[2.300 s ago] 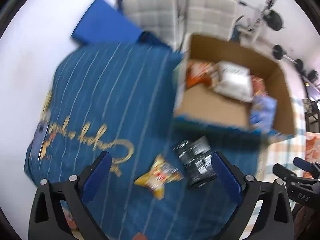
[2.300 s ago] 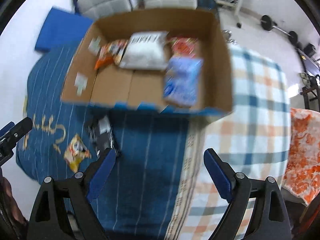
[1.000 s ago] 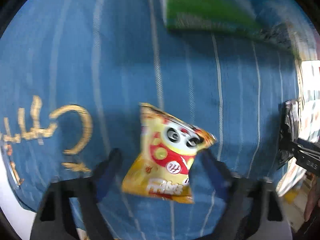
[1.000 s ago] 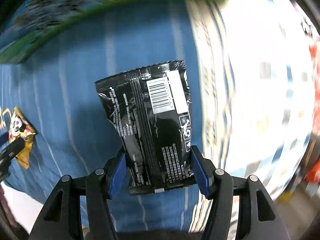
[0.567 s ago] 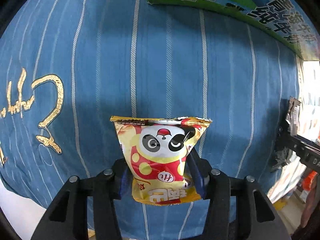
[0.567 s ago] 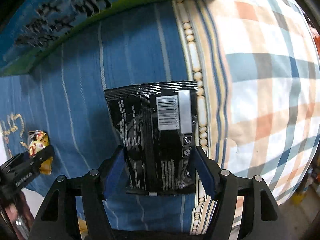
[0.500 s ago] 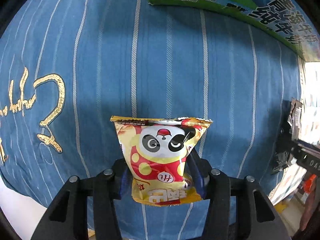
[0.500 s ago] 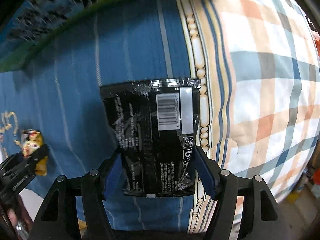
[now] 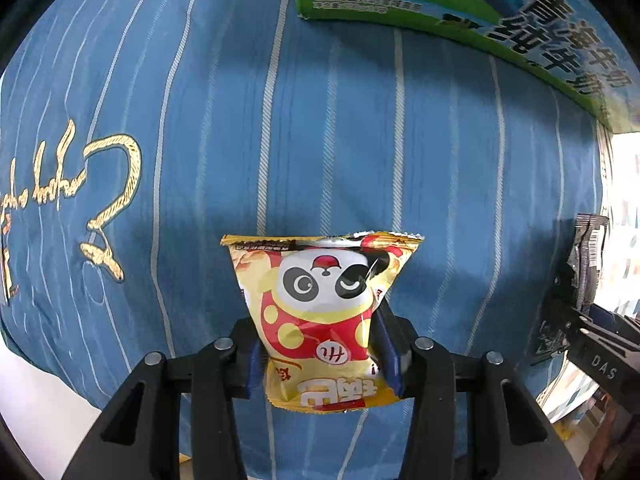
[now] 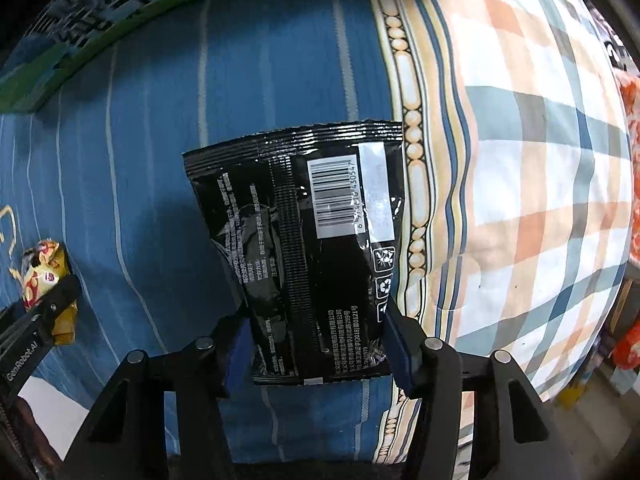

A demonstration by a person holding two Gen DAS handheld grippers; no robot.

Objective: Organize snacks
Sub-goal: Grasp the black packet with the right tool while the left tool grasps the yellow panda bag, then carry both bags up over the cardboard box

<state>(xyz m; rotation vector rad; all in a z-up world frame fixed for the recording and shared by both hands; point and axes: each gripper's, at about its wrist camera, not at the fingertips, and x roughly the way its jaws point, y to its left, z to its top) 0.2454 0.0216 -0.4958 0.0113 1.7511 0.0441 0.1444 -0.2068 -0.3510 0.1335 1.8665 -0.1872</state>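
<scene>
A yellow snack bag with a panda [image 9: 324, 304] is pinched by its lower half in my left gripper [image 9: 320, 352], which is shut on it just above the blue striped bedspread [image 9: 320, 140]. My right gripper [image 10: 316, 344] is shut on a black snack bag with a barcode [image 10: 312, 240], lifted a little off the bed. Each bag and gripper shows at the edge of the other view: the black snack bag [image 9: 584, 264] at the right, the yellow snack bag [image 10: 44, 280] at the left. The green-and-blue printed side of the snack box [image 9: 460, 8] lies ahead.
The same box side [image 10: 100, 4] fills the top left of the right wrist view. A checked blanket [image 10: 540, 160] covers the bed to the right, with orange patterned fabric [image 10: 632, 92] beyond it. Gold embroidery [image 9: 100, 200] marks the bedspread at left. White floor [image 9: 40, 408] shows past the bed edge.
Both grippers came down from above the bed, closed on their bags and now hold them slightly raised. Over the last half second the bags have shifted only slightly.
</scene>
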